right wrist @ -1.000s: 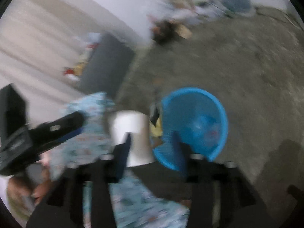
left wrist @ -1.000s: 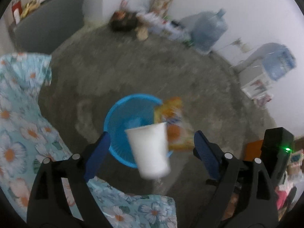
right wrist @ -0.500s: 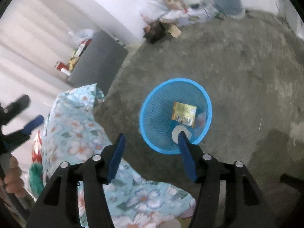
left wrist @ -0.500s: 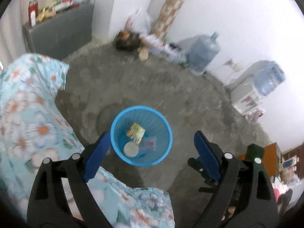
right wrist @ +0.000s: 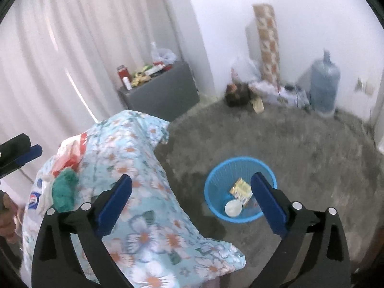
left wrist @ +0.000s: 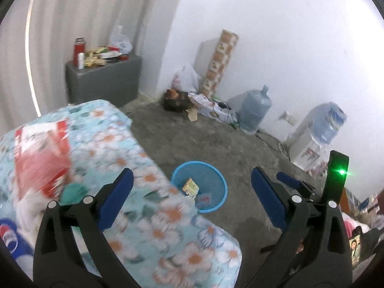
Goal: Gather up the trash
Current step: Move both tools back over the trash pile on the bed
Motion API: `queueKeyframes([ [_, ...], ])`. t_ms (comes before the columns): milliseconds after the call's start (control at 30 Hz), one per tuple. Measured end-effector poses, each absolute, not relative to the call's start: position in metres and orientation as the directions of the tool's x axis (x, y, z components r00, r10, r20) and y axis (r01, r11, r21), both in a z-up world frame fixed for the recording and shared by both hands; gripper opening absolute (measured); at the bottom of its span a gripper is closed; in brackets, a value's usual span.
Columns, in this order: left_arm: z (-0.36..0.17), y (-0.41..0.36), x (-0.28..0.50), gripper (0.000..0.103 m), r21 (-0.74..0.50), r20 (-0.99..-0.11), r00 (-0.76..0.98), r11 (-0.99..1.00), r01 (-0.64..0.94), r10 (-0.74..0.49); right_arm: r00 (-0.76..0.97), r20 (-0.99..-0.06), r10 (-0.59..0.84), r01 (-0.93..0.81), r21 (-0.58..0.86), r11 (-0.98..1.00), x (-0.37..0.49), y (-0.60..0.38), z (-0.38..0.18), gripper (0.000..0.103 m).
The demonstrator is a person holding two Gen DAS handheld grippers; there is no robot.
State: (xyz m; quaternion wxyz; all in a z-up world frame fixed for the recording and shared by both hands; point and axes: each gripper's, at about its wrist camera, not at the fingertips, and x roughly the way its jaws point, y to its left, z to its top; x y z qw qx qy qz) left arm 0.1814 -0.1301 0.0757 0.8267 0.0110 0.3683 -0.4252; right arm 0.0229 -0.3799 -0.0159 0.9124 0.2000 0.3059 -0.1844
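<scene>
Both the left gripper (left wrist: 190, 189) and the right gripper (right wrist: 192, 193) have just opened their jaws wide, and nothing is between them. The white cup (right wrist: 233, 208) and the yellow packet (right wrist: 241, 189) lie inside the blue basket (right wrist: 217, 175) on the floor, beside the flowered cloth (right wrist: 144, 192).

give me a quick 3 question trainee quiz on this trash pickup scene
1. True or false: the white cup lies inside the blue basket.
2. Which item still sits on the floral cloth? A) green crumpled item B) water jug C) yellow packet
3. Fill in: the jaws of the left gripper and the right gripper are both ____.

Key: 1 true; 2 A; 3 open, nothing between them.
</scene>
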Motion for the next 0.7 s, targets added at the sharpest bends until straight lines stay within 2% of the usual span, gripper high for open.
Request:
queueKeyframes([
  [133,0.079,-0.094,0.181,0.094,-0.304,-0.628,0.39,0.674,0.674,-0.673,0.739,-0.625,-0.252,0.45,0.18,0.874,0.027,-0.351,0.0,0.096],
  [400,0.087,-0.038,0.168,0.094,-0.333,-0.551,0.49,0.716,0.614,-0.676,0.781,-0.547,-0.303,0.422,0.104,0.901,0.021,-0.304,0.025,0.096],
  [500,0.083,-0.015,0.162,0.094,-0.366,-0.53,0.512,0.727,0.581,-0.676,0.8,-0.524,-0.293,0.394,0.089,0.915,0.019,-0.29,0.031,0.096],
  [700,0.075,0.034,0.145,0.094,-0.4,-0.5,0.56,0.75,0.527,-0.661,0.85,-0.496,-0.179,0.259,0.096,0.961,0.017,-0.265,0.036,0.096],
])
